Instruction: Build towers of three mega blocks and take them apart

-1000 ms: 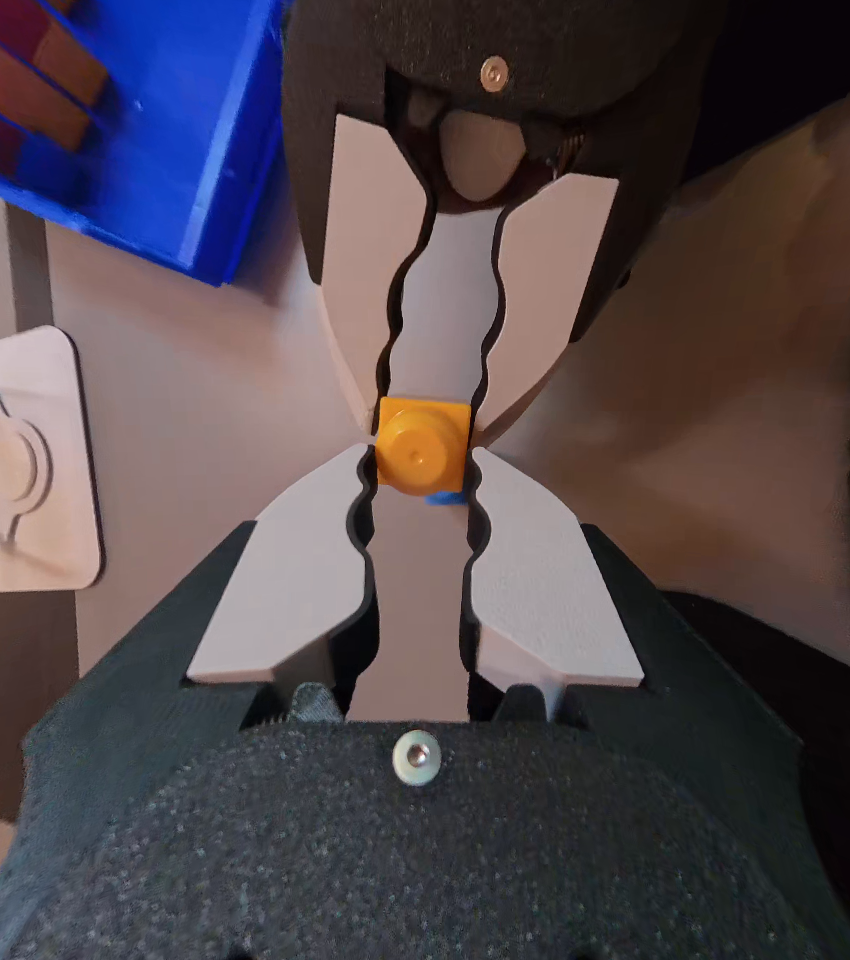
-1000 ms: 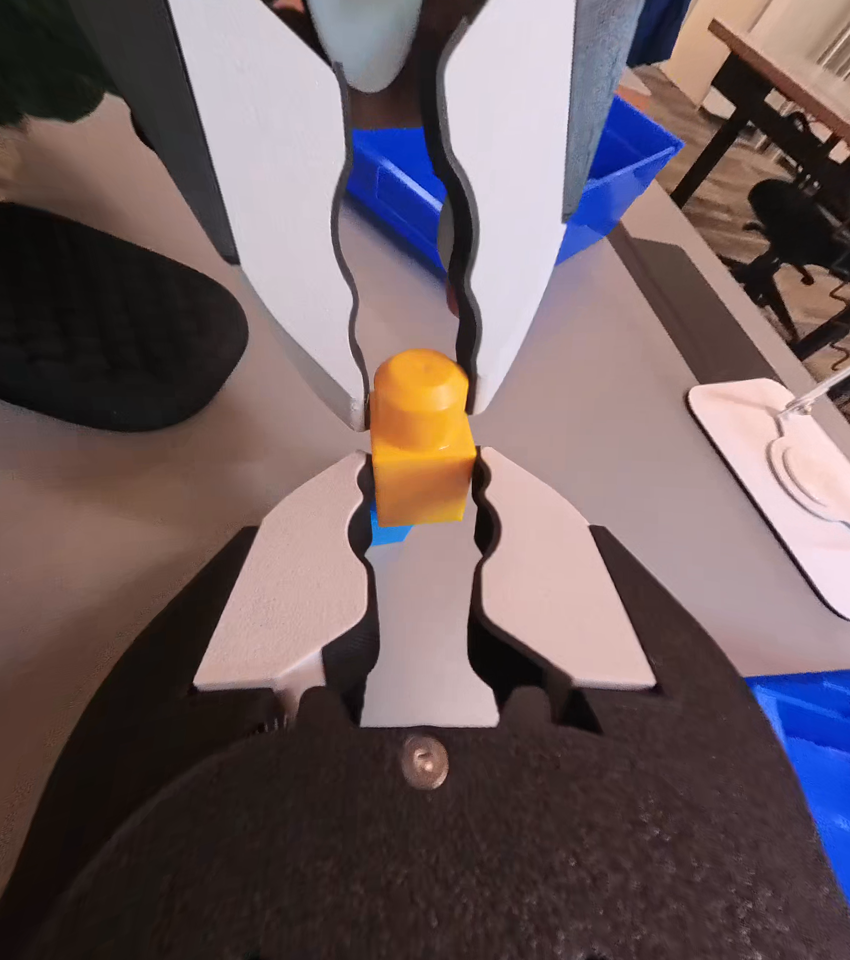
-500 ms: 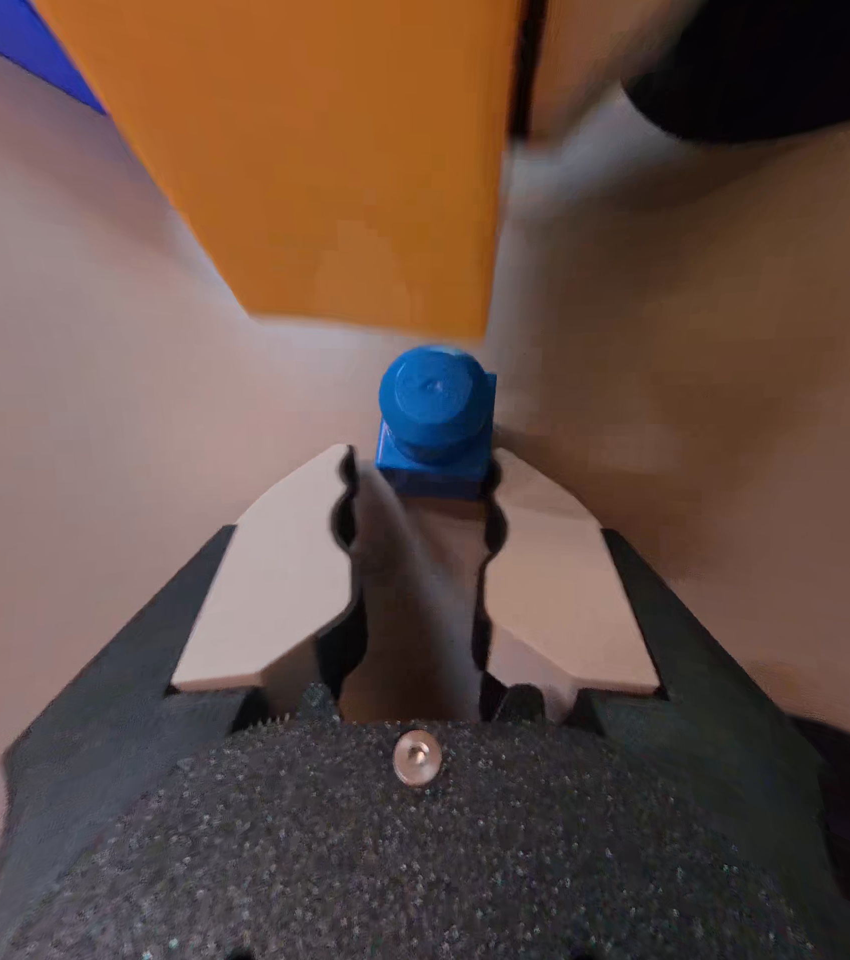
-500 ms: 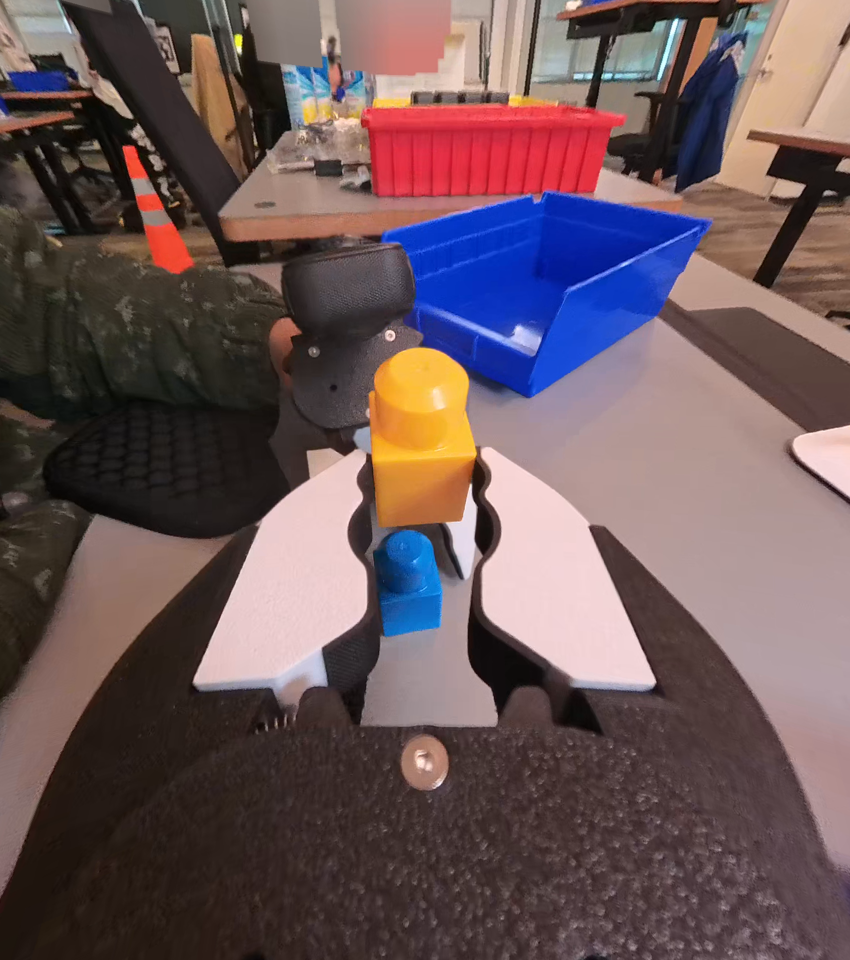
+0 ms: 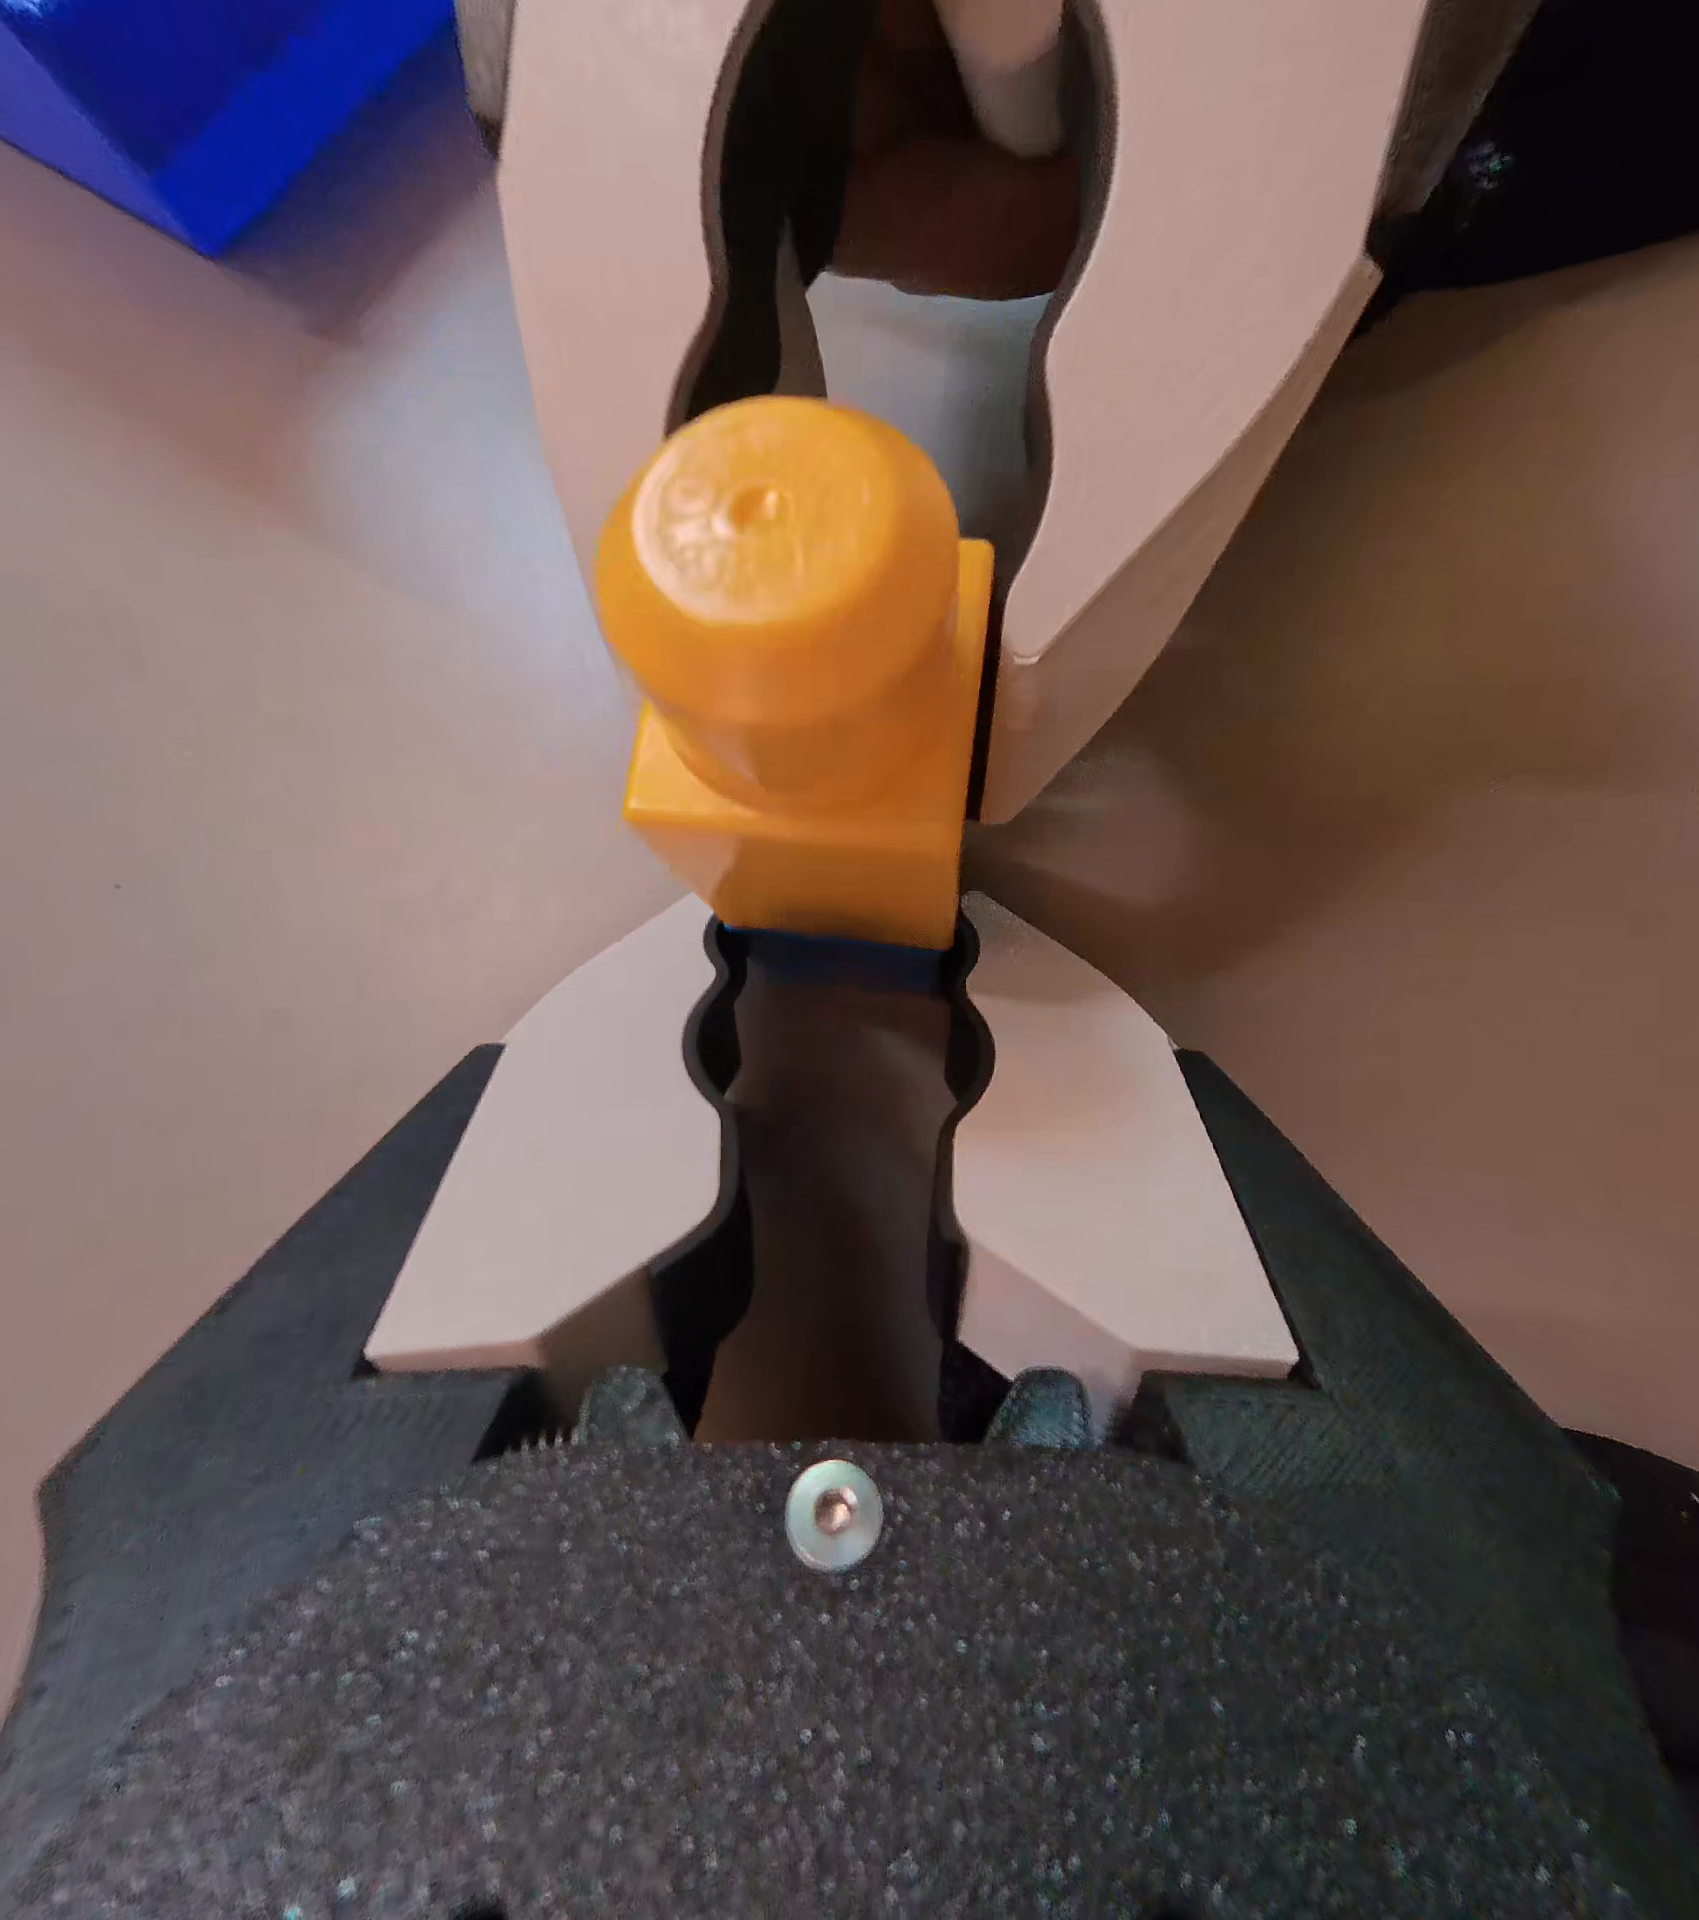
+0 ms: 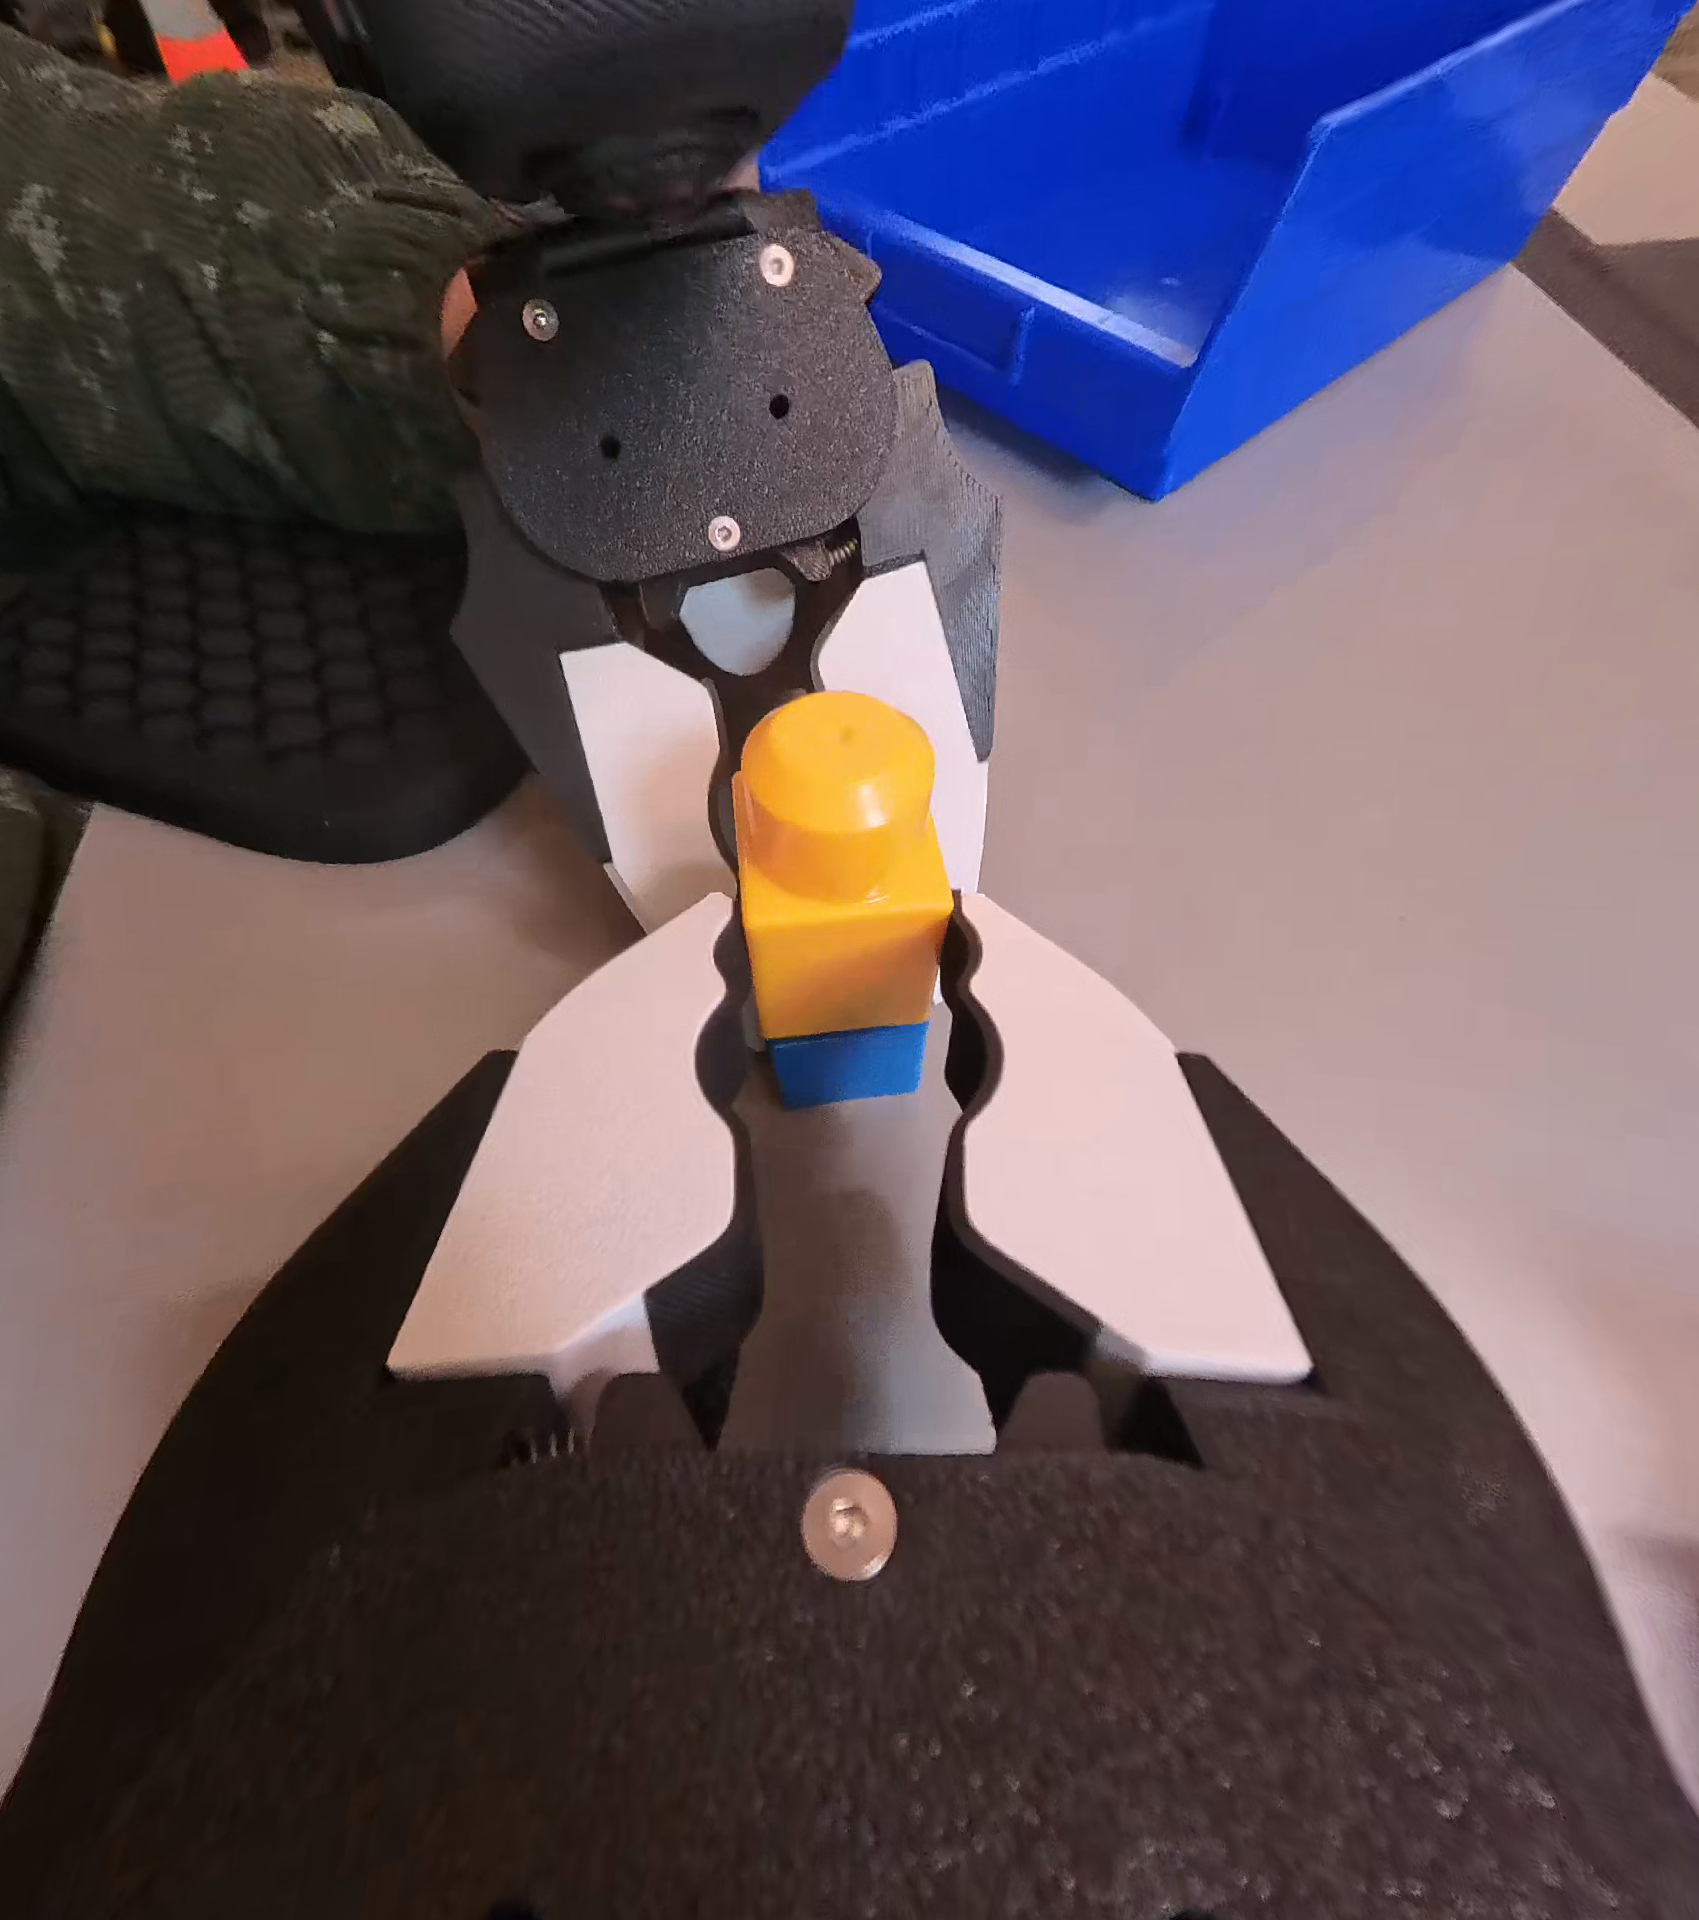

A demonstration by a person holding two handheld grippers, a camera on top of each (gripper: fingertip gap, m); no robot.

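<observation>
— How are the tongs found to be set?

— The left gripper (image 5: pixel 840 935) is seen clenched on the blue block (image 6: pixel 847 1062), pinched between its tips. The right gripper (image 6: pixel 840 940) is seen clenched on the orange block (image 6: pixel 840 904), its fingertips pressed to the block's sides.

— What is noted around them, from the largest thing down?

— The grey table (image 6: pixel 1344 831) is spread beneath both grippers. A blue bin (image 6: pixel 1188 239) is seen beyond the right gripper, to its right. A black mesh pad (image 6: pixel 232 686) and a camouflage sleeve (image 6: pixel 149 312) are seen to its left.

— What is changed from half a second ago?

— Then the orange block was held above the blue one, with a gap between. Now the orange block is seated on the blue block, the two being joined between the opposed tips. The grippers have been brought closer together.
</observation>
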